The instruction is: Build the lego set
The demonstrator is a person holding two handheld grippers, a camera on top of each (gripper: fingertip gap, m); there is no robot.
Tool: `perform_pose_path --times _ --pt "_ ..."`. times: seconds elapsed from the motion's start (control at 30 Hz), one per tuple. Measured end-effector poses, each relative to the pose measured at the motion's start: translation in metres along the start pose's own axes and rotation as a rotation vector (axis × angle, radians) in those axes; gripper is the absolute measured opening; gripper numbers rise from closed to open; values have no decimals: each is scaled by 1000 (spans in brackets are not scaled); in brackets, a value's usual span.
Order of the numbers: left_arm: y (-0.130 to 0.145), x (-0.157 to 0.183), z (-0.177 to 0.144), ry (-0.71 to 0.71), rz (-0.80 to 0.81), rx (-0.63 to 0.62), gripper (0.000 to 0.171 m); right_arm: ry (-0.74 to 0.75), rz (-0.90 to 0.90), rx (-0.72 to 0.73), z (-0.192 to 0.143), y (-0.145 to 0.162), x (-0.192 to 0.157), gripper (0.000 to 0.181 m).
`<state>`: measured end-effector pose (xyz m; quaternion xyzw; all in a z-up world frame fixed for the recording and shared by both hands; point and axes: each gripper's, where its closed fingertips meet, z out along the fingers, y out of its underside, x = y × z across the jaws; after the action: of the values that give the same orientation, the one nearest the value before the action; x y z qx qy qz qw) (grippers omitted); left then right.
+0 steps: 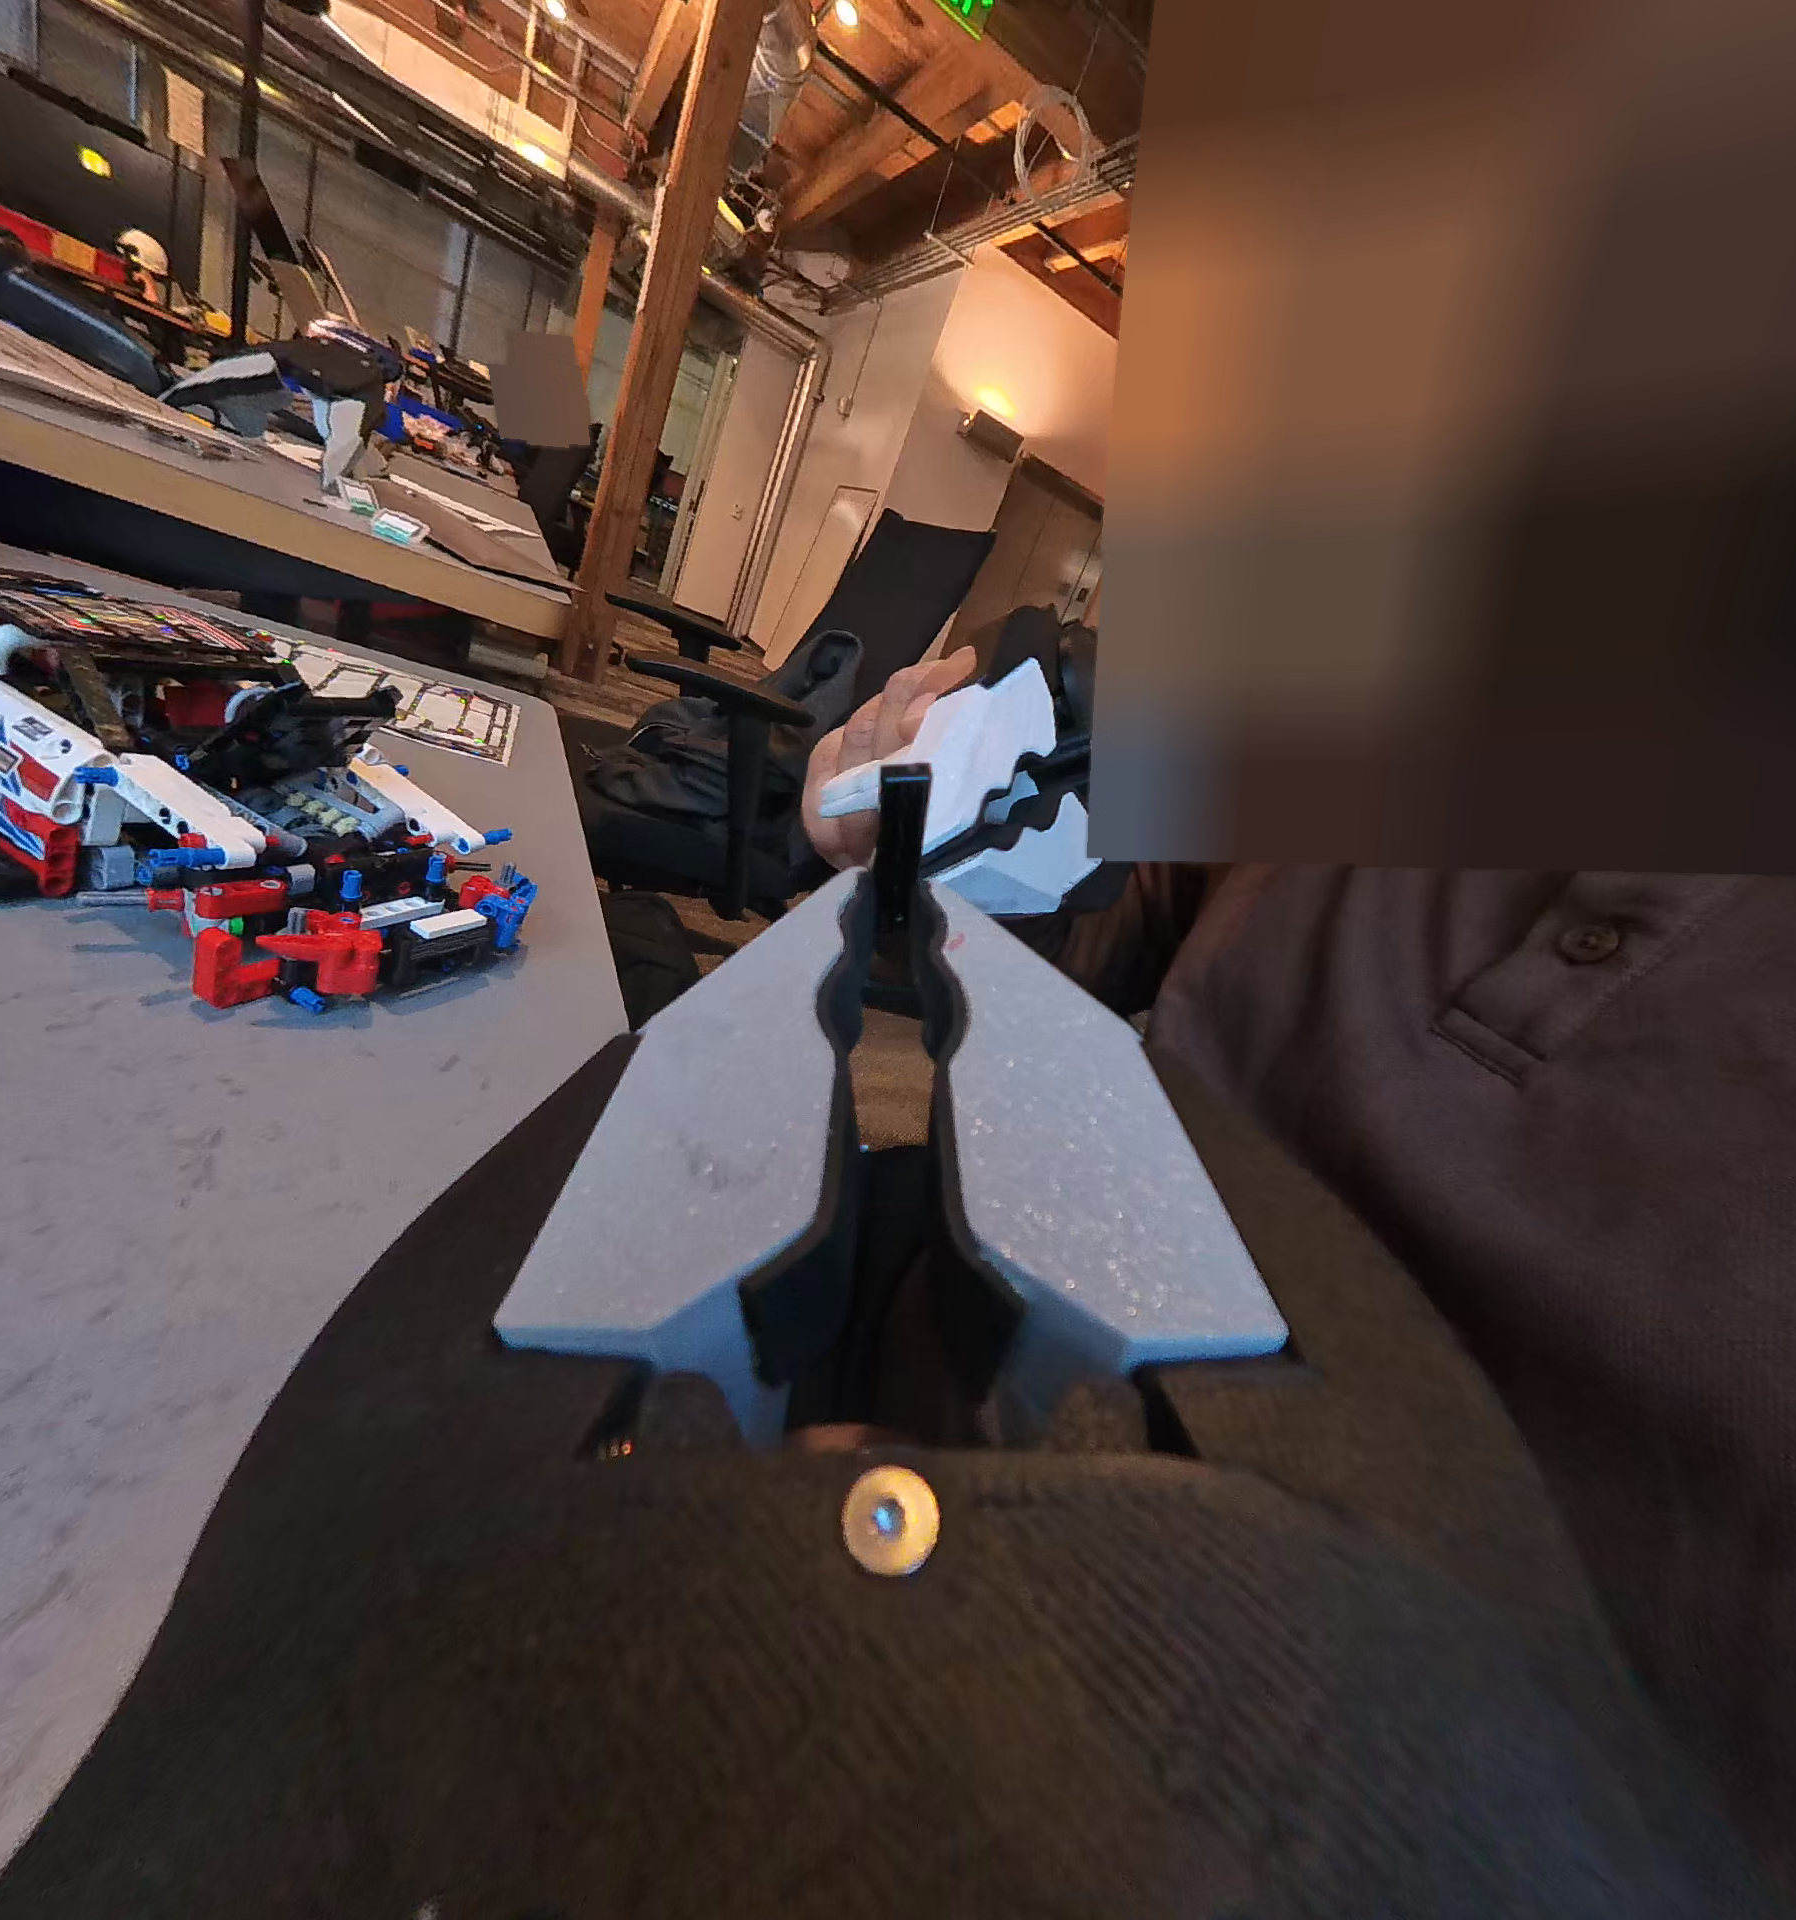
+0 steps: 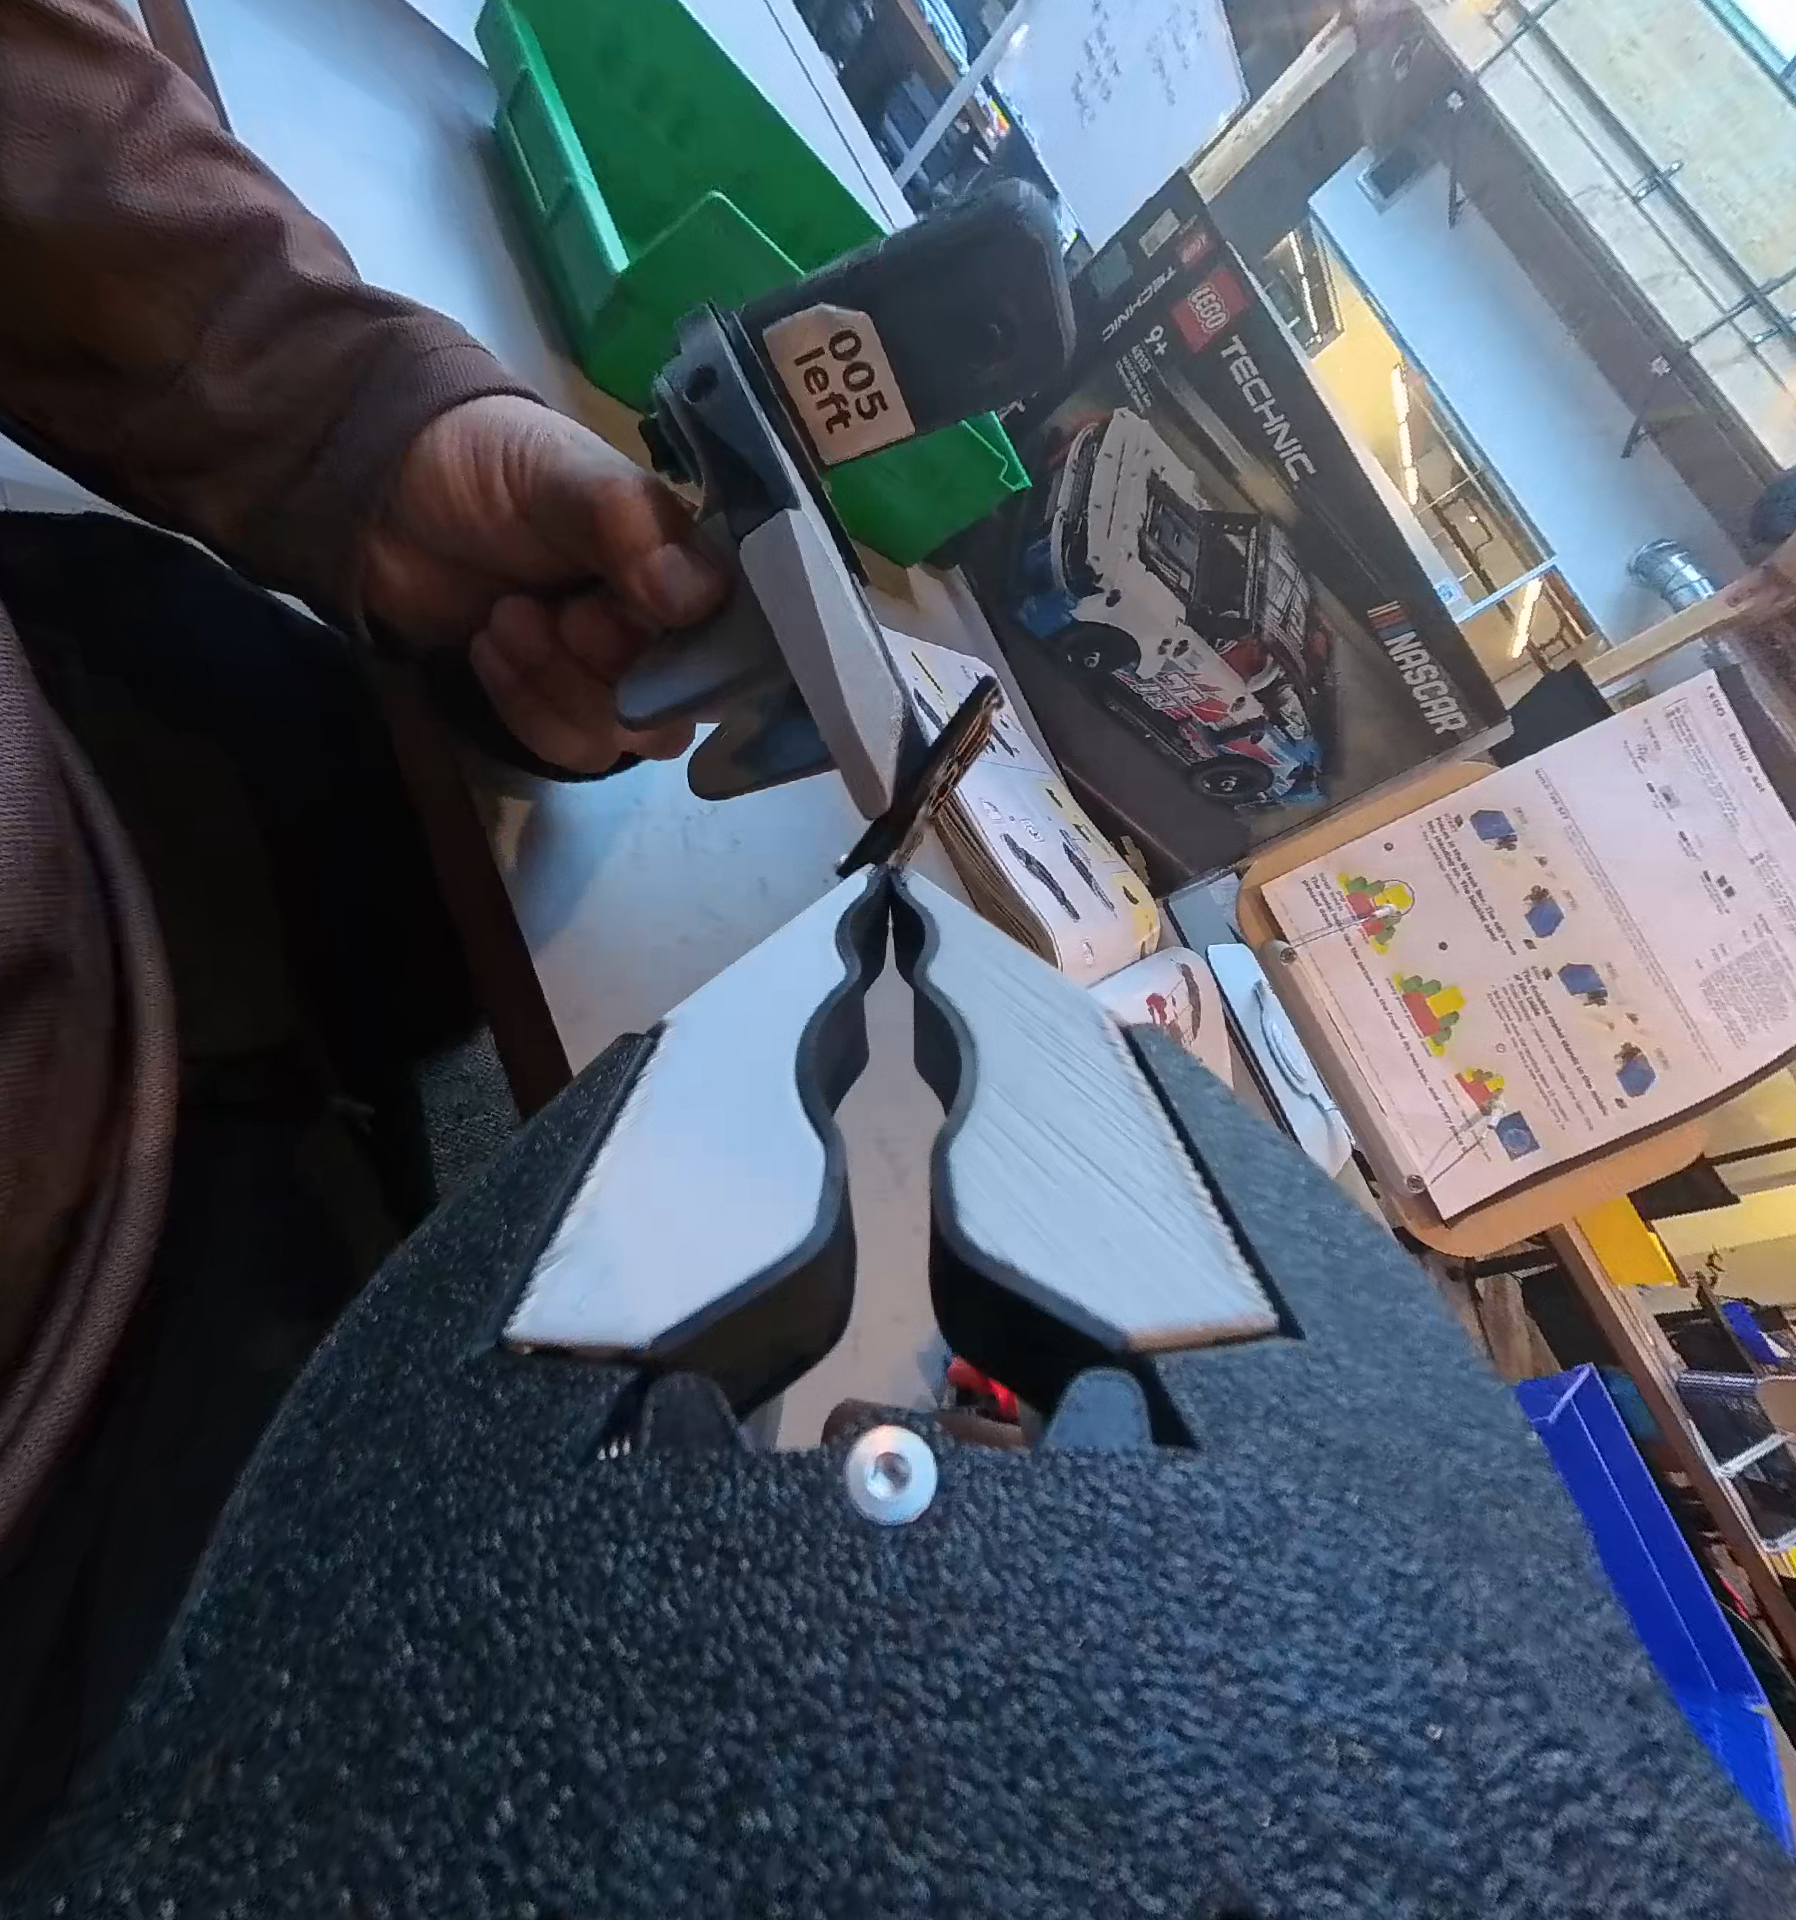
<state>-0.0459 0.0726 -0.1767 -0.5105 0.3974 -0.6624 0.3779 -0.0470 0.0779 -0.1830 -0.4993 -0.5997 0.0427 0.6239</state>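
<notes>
1. Here, a thin black flat lego piece [image 1: 899, 847] stands up between the tips of the left gripper [image 1: 896, 904], whose jaws are clamped on its lower end; from the right wrist view the same piece [image 2: 951, 769] slants up from the tips of the right gripper [image 2: 889, 878], whose jaws are pressed together on its other end. Both grippers hold it in the air in front of the person's brown shirt [image 1: 1496, 1247], off the desk.
2. The person's left hand [image 2: 541, 582] grips the handle of the left gripper, which carries a pale tag with printed writing.
3. The half-built white, red and blue lego car [image 1: 198, 831] lies on the grey desk [image 1: 146, 1247], well apart from the held piece, with loose red, blue and black parts at its near end. It bears number-like decals.
4. A printed instruction sheet [image 1: 426, 712] lies flat behind the car.
5. In the right wrist view, a dark set box [image 2: 1237, 540] with a picture of a white race car and brand lettering leans behind an open instruction booklet [image 2: 1039, 862].
6. A green plastic bin [image 2: 686, 239] sits on the desk behind the left gripper.
7. A laminated page of pictures and text on a wooden board [image 2: 1559, 966] stands to the right, with a blue bin [image 2: 1652, 1610] below it.
</notes>
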Motion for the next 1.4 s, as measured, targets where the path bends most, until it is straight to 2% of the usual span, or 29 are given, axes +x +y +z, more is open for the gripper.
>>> perform_pose_path --times 0.57,1.0,1.27,1.3,1.33,1.4 --pt "0 5 3 17 18 1 5 -155 167 62 -6 -2 -5 0" --pt "-2 5 5 46 -78 55 4 -77 -9 16 -6 -2 -4 0" --pt "-2 4 8 49 -122 70 4 -54 -83 -1 -9 -1 -2 6" --pt "-3 3 8 49 -129 78 4 -64 -86 -1 -9 -1 -4 9" --pt "-4 2 7 50 -136 87 4 -92 -88 -1 -10 -1 -8 25" --pt "-4 2 7 51 -143 87 4 -87 -85 -6 -8 0 -8 24"
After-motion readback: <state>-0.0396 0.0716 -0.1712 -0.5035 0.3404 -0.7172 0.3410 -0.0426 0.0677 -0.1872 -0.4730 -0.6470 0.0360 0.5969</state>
